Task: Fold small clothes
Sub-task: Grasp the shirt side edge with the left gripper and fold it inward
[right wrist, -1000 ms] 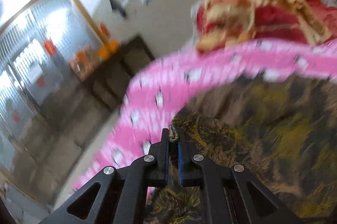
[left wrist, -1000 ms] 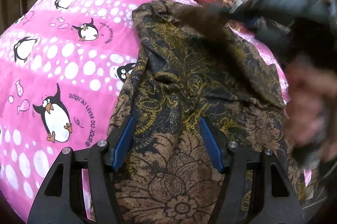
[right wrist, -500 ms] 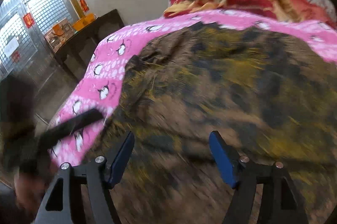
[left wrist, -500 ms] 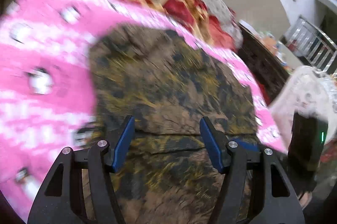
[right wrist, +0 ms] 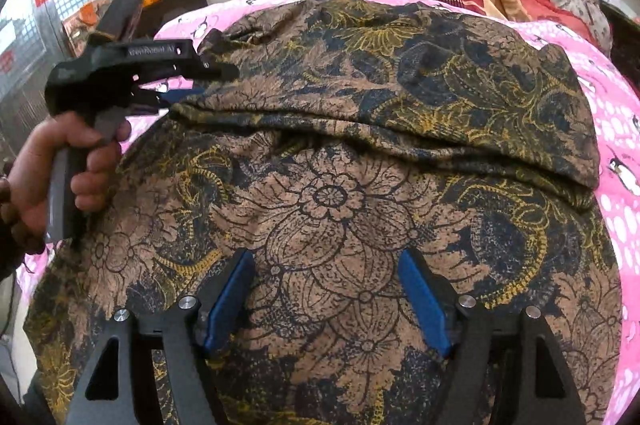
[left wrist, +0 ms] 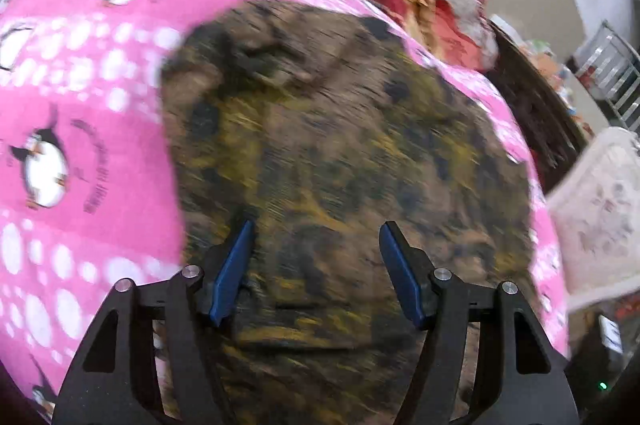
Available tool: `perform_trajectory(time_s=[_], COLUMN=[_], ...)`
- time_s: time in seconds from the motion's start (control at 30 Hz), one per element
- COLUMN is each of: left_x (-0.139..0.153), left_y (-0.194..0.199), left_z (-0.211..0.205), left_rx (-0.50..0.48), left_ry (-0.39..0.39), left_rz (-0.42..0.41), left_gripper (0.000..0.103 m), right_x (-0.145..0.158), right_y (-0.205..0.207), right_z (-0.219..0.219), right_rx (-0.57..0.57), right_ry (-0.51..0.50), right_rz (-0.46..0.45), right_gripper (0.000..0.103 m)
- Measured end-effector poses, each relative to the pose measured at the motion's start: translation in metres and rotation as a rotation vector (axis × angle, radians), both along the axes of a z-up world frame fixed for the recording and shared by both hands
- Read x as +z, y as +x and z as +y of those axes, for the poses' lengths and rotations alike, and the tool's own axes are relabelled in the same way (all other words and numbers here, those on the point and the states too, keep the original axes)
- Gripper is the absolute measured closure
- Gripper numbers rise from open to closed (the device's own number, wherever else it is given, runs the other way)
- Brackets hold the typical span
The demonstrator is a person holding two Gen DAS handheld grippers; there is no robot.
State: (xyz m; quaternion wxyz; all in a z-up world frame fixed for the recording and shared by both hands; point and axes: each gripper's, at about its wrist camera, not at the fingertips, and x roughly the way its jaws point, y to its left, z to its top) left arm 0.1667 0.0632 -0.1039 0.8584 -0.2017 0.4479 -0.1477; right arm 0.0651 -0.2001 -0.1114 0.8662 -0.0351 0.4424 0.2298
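Spread under and ahead of both sets of jaws: pink penguin blanket (right wrist: pixel 616 129), and on it the brown floral garment (right wrist: pixel 332 201), far part folded over the near part. Right gripper (right wrist: pixel 326 289) wide apart after releasing, nothing pinched. Left gripper (left wrist: pixel 316 267) parted, empty, at the fold's left end.

Blur smears left wrist view; edges crop cloth

The garment (left wrist: pixel 340 153) and blanket (left wrist: pixel 80 105) print are smeared beyond reading. In the right wrist view, the garment runs off the bottom edge, and the left gripper's (right wrist: pixel 200 81) far fingertip hides behind cloth.
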Motion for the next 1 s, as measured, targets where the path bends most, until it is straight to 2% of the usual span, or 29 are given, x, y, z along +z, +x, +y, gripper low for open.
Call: perform_trajectory(time_s=[0.07,0.13,0.2,0.33,0.47,0.5,0.53,0.57,0.7,0.83,0.93,1.0], left_x=[0.004,0.010,0.013,0.005,0.001,0.002,0.003,0.004,0.023,0.048,0.047,0.037], left_y=[-0.003,-0.005,-0.005,0.009,0.020,0.021,0.023,0.022,0.010,-0.005,-0.006,-0.001], left_z=[-0.003,-0.001,-0.001,0.003,0.007,0.007,0.007,0.008,0.008,0.030,0.044,0.053], left_rx=[-0.034,-0.018,-0.003,0.041,0.066,0.064,0.063,0.063,0.070,0.092,0.111,0.126], left_ry=[-0.060,-0.074,-0.046,0.020,-0.012,-0.016,-0.014,-0.009,0.065,0.066,0.139,0.146], left_rz=[-0.003,-0.027,-0.059,-0.034,-0.022,-0.024,-0.024,-0.013,-0.070,-0.134,-0.131,-0.095], left_gripper=[0.039,0.050,0.053,0.053,0.053,0.068,0.093,0.098,0.100,0.100,0.100,0.100], right_x=[0.000,0.001,0.001,-0.001,-0.002,-0.002,-0.002,-0.002,-0.003,-0.002,-0.003,-0.003], right_y=[0.004,0.001,0.002,0.004,0.004,0.004,0.004,0.005,0.006,0.005,0.006,0.006], right_z=[-0.001,-0.003,-0.004,0.001,0.001,0.000,0.000,0.000,0.000,0.000,0.000,0.001], right_rx=[-0.004,-0.005,-0.005,-0.005,-0.005,-0.005,-0.006,-0.006,-0.008,-0.008,-0.008,-0.007], right_ry=[0.015,0.015,0.014,0.016,0.018,0.020,0.022,0.023,0.023,0.022,0.018,0.017], right_rz=[0.006,0.005,0.004,0.008,0.007,0.008,0.010,0.011,0.012,0.012,0.011,0.013], right_gripper=[0.030,0.030,0.030,0.030,0.030,0.030,0.030,0.030,0.030,0.030,0.029,0.029])
